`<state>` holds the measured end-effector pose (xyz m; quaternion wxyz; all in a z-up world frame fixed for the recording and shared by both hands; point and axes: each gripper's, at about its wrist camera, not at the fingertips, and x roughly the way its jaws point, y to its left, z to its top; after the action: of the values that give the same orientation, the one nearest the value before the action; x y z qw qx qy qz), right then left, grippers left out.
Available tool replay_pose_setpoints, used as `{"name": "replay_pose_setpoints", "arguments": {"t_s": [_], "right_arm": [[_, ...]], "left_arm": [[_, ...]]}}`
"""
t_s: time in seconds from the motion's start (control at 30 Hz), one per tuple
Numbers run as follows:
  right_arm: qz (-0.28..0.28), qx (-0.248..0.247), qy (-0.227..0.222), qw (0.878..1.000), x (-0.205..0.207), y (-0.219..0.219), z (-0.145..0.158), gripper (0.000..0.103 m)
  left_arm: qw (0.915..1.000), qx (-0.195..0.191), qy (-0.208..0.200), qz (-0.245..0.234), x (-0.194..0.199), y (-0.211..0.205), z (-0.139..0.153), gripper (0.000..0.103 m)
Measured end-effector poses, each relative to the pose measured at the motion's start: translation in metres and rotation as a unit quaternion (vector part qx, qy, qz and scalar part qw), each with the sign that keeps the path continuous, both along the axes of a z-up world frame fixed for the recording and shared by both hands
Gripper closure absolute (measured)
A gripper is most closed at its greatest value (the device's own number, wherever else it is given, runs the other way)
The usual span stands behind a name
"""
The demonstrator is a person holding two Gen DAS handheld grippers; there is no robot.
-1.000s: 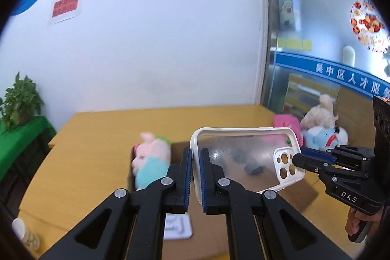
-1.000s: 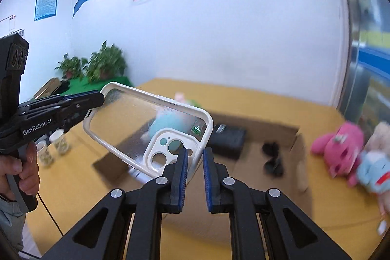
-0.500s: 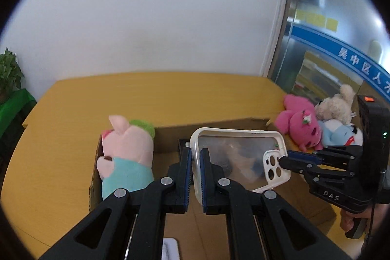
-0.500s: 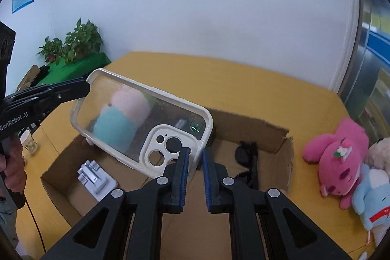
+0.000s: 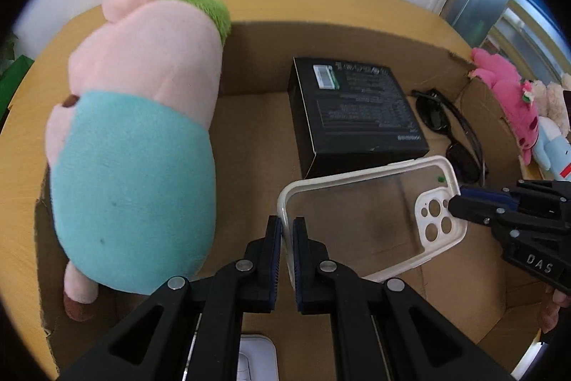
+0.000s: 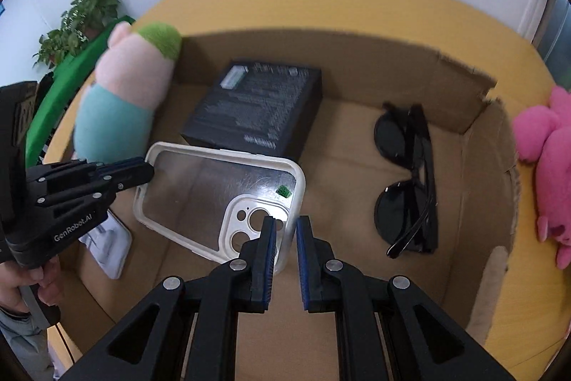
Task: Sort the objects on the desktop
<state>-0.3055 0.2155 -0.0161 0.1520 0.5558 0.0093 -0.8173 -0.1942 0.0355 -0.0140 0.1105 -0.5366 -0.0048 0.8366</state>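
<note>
A second earlier I had the clear phone case with the white rim (image 5: 371, 220) up in front of the wall; now it hung low inside the open brown cardboard box (image 6: 478, 145), just above the floor. My left hand-held gripper (image 5: 287, 231) was clamped on its plain short edge, my right hand-held gripper (image 6: 285, 231) on the camera-cutout corner. I judged the drop nearly due. Inside I counted one pink-and-teal plush pig (image 5: 135, 138) at the left wall, one black printed carton (image 5: 353, 109) at the far wall, one pair of black sunglasses (image 6: 407, 177) toward the right wall, and what may be one white packet (image 6: 110, 245), half hidden. On the yellow surface (image 6: 321, 2) outside, one magenta plush (image 6: 546, 159) showed clearly.
</note>
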Motion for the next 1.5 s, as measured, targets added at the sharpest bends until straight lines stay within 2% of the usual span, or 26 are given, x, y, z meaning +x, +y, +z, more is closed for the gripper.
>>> {"name": "replay_pose_setpoints", "arguments": {"t_s": [0.17, 0.3, 0.37, 0.43, 0.47, 0.5, 0.53, 0.57, 0.6, 0.63, 0.67, 0.7, 0.77, 0.8, 0.87, 0.9, 0.93, 1.0, 1.07, 1.13, 1.27, 1.37, 1.5], "right_arm": [[0.006, 0.027, -0.031, 0.999, 0.0, -0.007, -0.028, 0.092], [0.003, 0.023, -0.038, 0.999, 0.001, -0.008, -0.037, 0.092], [-0.001, 0.016, -0.04, 0.999, 0.002, -0.007, -0.037, 0.092], [-0.006, 0.016, -0.031, 0.999, 0.007, -0.006, -0.032, 0.088], [-0.01, 0.011, -0.025, 1.0, 0.011, -0.005, -0.028, 0.077], [-0.015, 0.008, -0.006, 1.0, 0.019, -0.003, -0.017, 0.06], [-0.018, 0.012, 0.018, 1.0, 0.028, -0.003, -0.005, 0.051], [-0.022, 0.018, 0.045, 0.999, 0.038, -0.002, 0.008, 0.034], [-0.028, 0.021, 0.086, 0.996, 0.053, -0.001, 0.027, 0.021], [-0.034, 0.019, 0.128, 0.991, 0.071, 0.001, 0.046, 0.015], [-0.037, 0.015, 0.167, 0.985, 0.089, 0.002, 0.064, 0.006], [-0.041, 0.008, 0.21, 0.977, 0.11, 0.004, 0.083, 0.0], [-0.061, -0.011, 0.287, 0.956, 0.15, 0.006, 0.11, 0.0], [-0.078, -0.028, 0.333, 0.939, 0.179, 0.008, 0.118, 0.0], [-0.095, -0.043, 0.375, 0.921, 0.208, 0.006, 0.114, 0.0], [-0.098, -0.039, 0.386, 0.916, 0.218, 0.002, 0.108, 0.0], [-0.098, -0.026, 0.39, 0.915, 0.223, -0.004, 0.1, 0.0], [-0.098, 0.013, 0.387, 0.917, 0.233, -0.016, 0.072, 0.0], [-0.11, 0.024, 0.383, 0.917, 0.246, -0.014, 0.058, 0.0], [-0.125, 0.02, 0.377, 0.917, 0.246, -0.015, 0.042, 0.0], [-0.138, 0.026, 0.369, 0.919, 0.238, -0.018, 0.018, 0.0], [-0.137, 0.013, 0.346, 0.928, 0.233, -0.02, 0.005, 0.0], [-0.137, 0.012, 0.309, 0.941, 0.225, -0.021, -0.013, 0.0]], "left_arm": [[0.9994, -0.017, -0.031, -0.003, -0.002, 0.001, -0.014, 0.097], [0.9994, -0.015, -0.032, 0.002, -0.001, -0.002, -0.011, 0.097], [0.9995, -0.018, -0.025, -0.001, 0.004, -0.002, -0.006, 0.096], [0.9996, -0.026, 0.003, -0.009, 0.015, -0.001, 0.008, 0.095], [0.9993, -0.03, 0.023, -0.008, 0.022, -0.003, 0.019, 0.093], [0.9982, -0.03, 0.051, -0.009, 0.032, -0.005, 0.034, 0.089], [0.9962, -0.026, 0.082, -0.008, 0.045, -0.009, 0.052, 0.084], [0.9934, -0.021, 0.113, -0.004, 0.057, -0.014, 0.067, 0.071], [0.9884, -0.016, 0.151, 0.006, 0.075, -0.023, 0.086, 0.05], [0.9818, -0.011, 0.189, 0.018, 0.09, -0.03, 0.103, 0.038], [0.9723, -0.005, 0.232, 0.032, 0.11, -0.035, 0.119, 0.02], [0.9589, 0.004, 0.28, 0.048, 0.132, -0.041, 0.133, 0.018], [0.9346, 0.022, 0.349, 0.066, 0.168, -0.048, 0.149, 0.018], [0.9256, 0.024, 0.371, 0.074, 0.182, -0.049, 0.153, 0.018], [0.9154, 0.015, 0.393, 0.086, 0.204, -0.046, 0.149, 0.018], [0.9128, 0.008, 0.399, 0.086, 0.211, -0.042, 0.144, 0.017], [0.9123, 0.0, 0.4, 0.085, 0.219, -0.038, 0.135, 0.017], [0.9181, -0.024, 0.387, 0.081, 0.225, -0.029, 0.116, 0.017], [0.9182, -0.049, 0.386, 0.076, 0.223, -0.021, 0.098, 0.017], [0.9224, -0.073, 0.372, 0.076, 0.225, -0.022, 0.084, 0.017], [0.931, -0.068, 0.35, 0.079, 0.219, -0.023, 0.059, 0.017], [0.9395, -0.063, 0.324, 0.093, 0.213, -0.026, 0.049, 0.017], [0.9459, -0.059, 0.302, 0.104, 0.208, -0.028, 0.034, 0.017]]}}
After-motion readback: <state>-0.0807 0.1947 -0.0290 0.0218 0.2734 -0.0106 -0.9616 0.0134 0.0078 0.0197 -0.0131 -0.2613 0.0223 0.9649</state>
